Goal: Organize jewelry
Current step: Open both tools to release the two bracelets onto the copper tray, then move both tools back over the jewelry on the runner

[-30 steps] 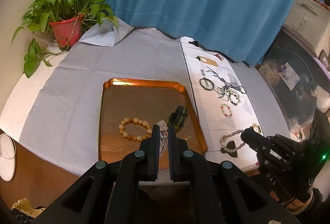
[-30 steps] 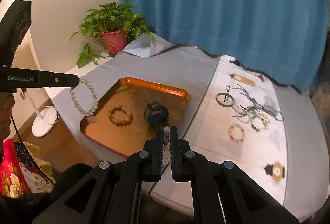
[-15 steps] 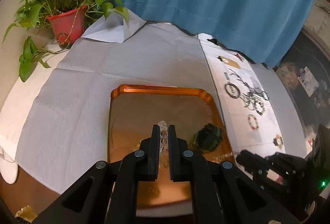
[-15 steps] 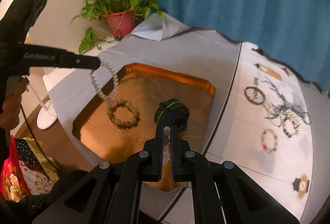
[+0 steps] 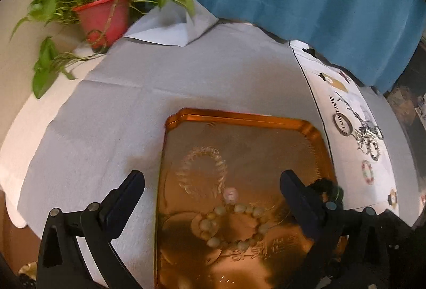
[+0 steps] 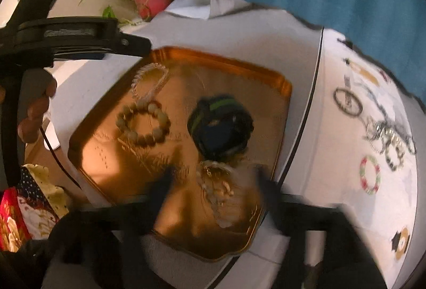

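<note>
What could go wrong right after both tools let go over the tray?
The clear bead bracelet lies against the wooden bead bracelet, so the two may tangle. The pale strand under the opening right tool sits near the copper tray's front rim and could slide off. More bracelets wait on the printed cloth.

We see the right gripper (image 6: 215, 182) smeared by motion blur w/ jaws opening; pale bracelet (image 6: 217, 193) between them is a smear too. Tray (image 5: 239, 117) front edge cut off in left view.
</note>
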Available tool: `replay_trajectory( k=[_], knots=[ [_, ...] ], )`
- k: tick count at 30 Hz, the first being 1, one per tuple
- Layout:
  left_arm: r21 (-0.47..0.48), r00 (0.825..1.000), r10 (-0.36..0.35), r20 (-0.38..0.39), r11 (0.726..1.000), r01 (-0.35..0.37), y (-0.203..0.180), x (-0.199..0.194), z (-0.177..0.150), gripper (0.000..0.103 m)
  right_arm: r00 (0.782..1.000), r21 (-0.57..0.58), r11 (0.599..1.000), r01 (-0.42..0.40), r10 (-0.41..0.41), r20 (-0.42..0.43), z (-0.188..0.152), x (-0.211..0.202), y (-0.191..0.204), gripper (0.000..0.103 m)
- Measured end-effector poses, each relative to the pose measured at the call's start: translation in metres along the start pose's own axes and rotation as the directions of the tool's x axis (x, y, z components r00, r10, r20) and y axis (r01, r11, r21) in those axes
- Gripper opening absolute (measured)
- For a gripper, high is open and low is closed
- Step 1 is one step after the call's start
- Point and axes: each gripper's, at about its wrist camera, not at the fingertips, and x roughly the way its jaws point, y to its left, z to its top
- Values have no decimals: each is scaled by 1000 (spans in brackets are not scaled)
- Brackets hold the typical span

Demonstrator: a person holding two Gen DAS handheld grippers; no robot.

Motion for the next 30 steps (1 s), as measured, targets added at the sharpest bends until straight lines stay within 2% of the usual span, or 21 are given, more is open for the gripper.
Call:
replay_trajectory(
  k=[3, 8, 10, 15, 21, 30],
  knots=[
    [55, 998, 45, -54, 998, -42, -6, -6, -19, 101, 1000, 9, 1000, -17, 17, 18, -6, -12, 0, 75],
    [76, 996, 93, -11, 993, -92, -18, -56, -62, 101, 998, 65, 998, 11, -16, 67, -26, -59, -7, 75],
    [54, 996, 90, 4, 994, -90, -22, -77, -75, 101, 996, 96, 995, 30, -38, 83, -36, -81, -12, 75],
    [14, 999, 17, 42, 1000, -18, -39, -131, -89, 101, 982, 168, 984, 60, -88, 169, -55, -145, -17, 75],
    [83, 988, 52, 146, 994, -65, -67, -195, -105, 101, 959, 163, 985, 61, -103, 263, -70, -199, 0, 75],
    [133, 972, 65, 225, 986, -97, -87, -244, -126, 101, 946, 164, 985, 59, -108, 305, -93, -235, 16, 75]
  ],
)
